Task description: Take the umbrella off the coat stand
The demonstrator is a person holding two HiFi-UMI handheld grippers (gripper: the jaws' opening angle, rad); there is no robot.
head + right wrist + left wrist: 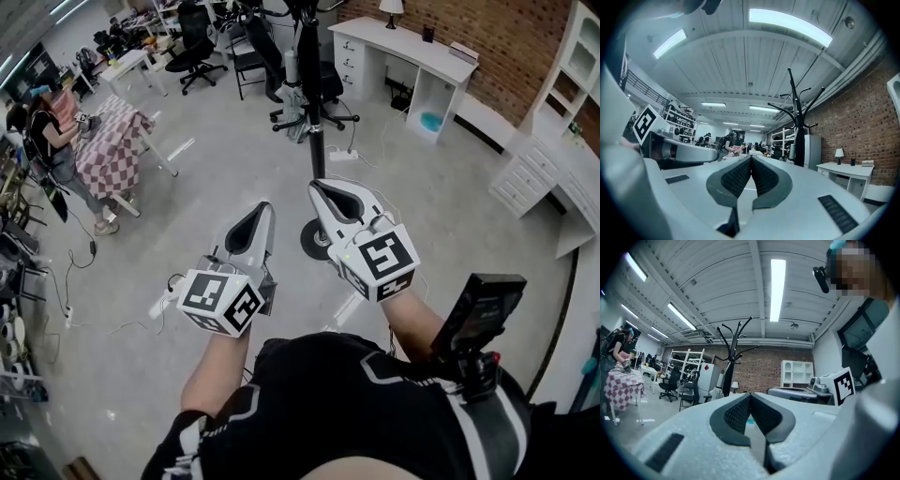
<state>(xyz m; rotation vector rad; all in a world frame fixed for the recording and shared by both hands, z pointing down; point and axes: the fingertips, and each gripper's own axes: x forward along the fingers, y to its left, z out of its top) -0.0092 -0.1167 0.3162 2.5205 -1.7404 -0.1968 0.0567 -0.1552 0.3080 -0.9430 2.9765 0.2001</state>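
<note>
A black coat stand point(314, 141) rises from a round base point(312, 240) on the floor just beyond my grippers. A pale folded thing point(293, 94) hangs close against its pole and looks like the umbrella. My left gripper point(263, 208) and right gripper point(322, 187) are held level side by side, pointing at the stand, both short of it. Both are shut with nothing between the pads. In the left gripper view the stand point(732, 357) shows beyond the closed left gripper point(750, 394). In the right gripper view the stand point(799, 131) is right of the closed right gripper point(751, 157).
A white desk point(403, 47) with a lamp runs along the brick wall behind the stand. Office chairs point(192, 42) stand at the back. A table with a checked cloth point(112, 145) and a person point(52, 131) are at left. White cabinets point(553, 178) line the right.
</note>
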